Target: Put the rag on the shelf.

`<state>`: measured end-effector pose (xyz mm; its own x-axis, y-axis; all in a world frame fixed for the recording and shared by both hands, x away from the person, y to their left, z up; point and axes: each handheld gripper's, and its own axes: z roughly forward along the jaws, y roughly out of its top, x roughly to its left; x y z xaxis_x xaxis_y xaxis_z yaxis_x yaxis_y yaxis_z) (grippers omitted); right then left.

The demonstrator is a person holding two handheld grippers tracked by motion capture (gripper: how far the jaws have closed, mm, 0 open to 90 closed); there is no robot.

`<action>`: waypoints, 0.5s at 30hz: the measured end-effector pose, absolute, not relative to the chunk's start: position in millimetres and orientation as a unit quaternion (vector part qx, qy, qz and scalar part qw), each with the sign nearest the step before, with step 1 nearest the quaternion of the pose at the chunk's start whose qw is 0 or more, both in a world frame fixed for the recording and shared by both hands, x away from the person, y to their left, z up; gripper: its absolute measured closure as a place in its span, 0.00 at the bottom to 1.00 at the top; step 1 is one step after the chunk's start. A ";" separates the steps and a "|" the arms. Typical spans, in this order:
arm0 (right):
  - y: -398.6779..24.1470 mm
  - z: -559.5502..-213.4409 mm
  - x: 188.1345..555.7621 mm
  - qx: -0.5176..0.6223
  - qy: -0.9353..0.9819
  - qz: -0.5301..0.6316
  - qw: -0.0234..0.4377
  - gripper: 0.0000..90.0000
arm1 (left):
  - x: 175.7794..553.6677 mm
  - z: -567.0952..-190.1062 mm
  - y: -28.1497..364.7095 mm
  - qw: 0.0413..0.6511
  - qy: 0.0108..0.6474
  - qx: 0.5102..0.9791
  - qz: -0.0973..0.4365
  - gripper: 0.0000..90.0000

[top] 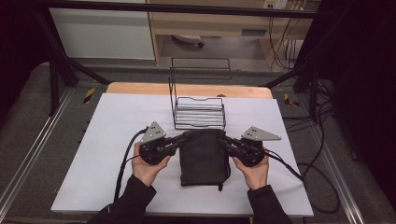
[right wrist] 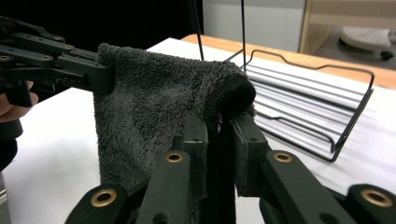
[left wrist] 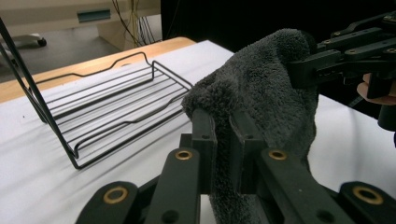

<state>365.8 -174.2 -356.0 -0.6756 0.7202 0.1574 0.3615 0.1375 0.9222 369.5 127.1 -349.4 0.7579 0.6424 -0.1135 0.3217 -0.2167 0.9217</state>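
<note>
Both top corners of dark towel [top: 203, 156] pinched: left gripper [top: 183, 138] and right gripper [top: 224, 138] clamped on it, above white table [top: 116, 140], just near of wire rack [top: 198, 112]. Keep corners level (fabric hanging evenly), then carry far toward rack without dragging.

The dark terry-cloth towel [top: 202, 156] hangs in the middle of the near half of the white-covered desk [top: 116, 140], between the two claws. The left claw [top: 183, 138] is at the towel's upper left corner, and the right claw [top: 223, 139] is at its upper right corner. The black wire rack [top: 198, 112] stands on the desk just behind the towel, toward the far edge. A hand [top: 148, 168] is near each claw, on its outer side.
</note>
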 end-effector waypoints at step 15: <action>-176.7 -333.7 356.8 0.350 0.720 0.566 0.197 0.87 | 365.7 -328.0 127.1 0.568 0.305 0.745 0.170 0.91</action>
<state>356.8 -176.7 -333.7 -0.6770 0.7273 0.1126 0.2816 0.1146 0.9527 365.7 127.1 -328.0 0.7563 0.6476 -0.0930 0.2611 -0.1684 0.9505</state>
